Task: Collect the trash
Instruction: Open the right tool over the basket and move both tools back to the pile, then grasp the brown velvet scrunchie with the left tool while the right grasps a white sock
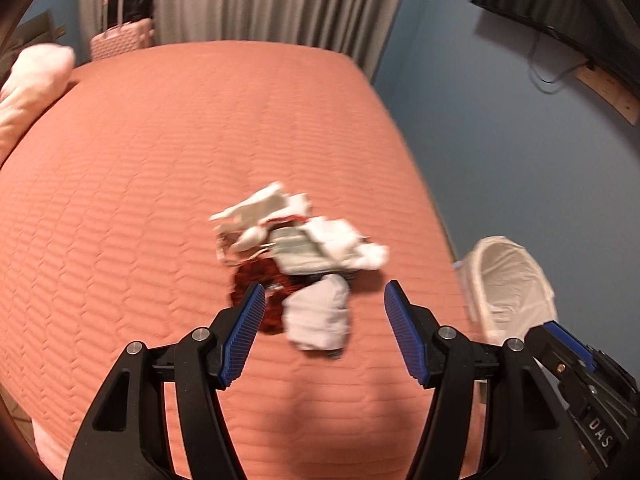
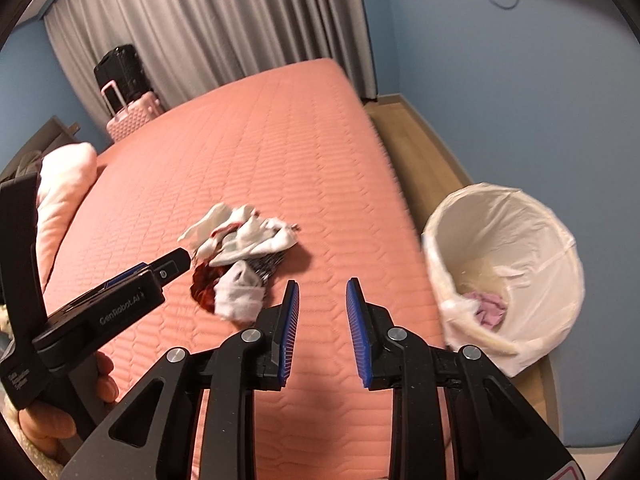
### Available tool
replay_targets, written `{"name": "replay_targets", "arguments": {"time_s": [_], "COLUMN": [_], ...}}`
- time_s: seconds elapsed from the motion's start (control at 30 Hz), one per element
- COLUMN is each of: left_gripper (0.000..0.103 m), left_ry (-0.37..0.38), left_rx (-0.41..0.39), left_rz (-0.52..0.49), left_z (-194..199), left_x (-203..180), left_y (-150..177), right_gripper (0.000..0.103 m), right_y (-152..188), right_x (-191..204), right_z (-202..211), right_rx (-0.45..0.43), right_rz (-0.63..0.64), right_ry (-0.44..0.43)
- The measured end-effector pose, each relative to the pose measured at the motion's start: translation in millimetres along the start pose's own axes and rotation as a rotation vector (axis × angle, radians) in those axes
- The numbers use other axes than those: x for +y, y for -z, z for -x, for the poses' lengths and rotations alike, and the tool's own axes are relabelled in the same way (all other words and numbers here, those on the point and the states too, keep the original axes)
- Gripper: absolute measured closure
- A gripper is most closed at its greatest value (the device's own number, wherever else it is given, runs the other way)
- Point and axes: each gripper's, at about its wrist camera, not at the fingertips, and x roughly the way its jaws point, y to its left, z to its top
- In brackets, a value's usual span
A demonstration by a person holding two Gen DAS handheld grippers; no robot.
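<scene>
Trash pile (image 1: 304, 256) on bed (image 1: 160, 160); left tool (image 1: 325, 308) wide, right tool (image 2: 322, 300) narrower, both empty.

1. A bedroom in a home or hotel: a bed (image 2: 280, 152) with a quilted salmon cover is filling the view.
2. A pink pillow (image 2: 64, 192) is lying at its head.
3. Two suitcases (image 2: 128, 92) are standing beside grey curtains (image 2: 208, 20).
4. A lined waste bin (image 2: 504, 272) is sitting on the floor.
</scene>
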Motion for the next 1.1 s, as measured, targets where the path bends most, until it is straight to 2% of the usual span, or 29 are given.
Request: {"name": "replay_targets", "arguments": {"time_s": [0.17, 0.23, 0.27, 0.67, 1.1], "left_gripper": [0.04, 0.029, 0.027, 0.026, 0.027], "left_ry": [-0.035, -0.055, -0.072, -0.094, -0.044], "left_rx": [0.026, 0.033, 0.036, 0.12, 0.205], "left_rz": [0.052, 0.07, 0.083, 0.167, 0.189], "left_z": [-9, -12, -15, -51, -101], "left_x": [33, 43, 50, 92, 95], "left_y": [5, 8, 10, 13, 8], "right_gripper": [0.072, 0.071, 0.07, 0.06, 0.06], "right_y": [9, 10, 12, 14, 14], "right_x": [20, 29, 34, 64, 82], "right_z": [-20, -28, -35, -96, -153], "right_rx": [0.04, 0.055, 0.066, 0.157, 0.247], "right_rz": [0.029, 0.041, 0.047, 0.063, 0.059], "right_ry": [-0.018, -0.02, -0.021, -0.055, -0.069]}}
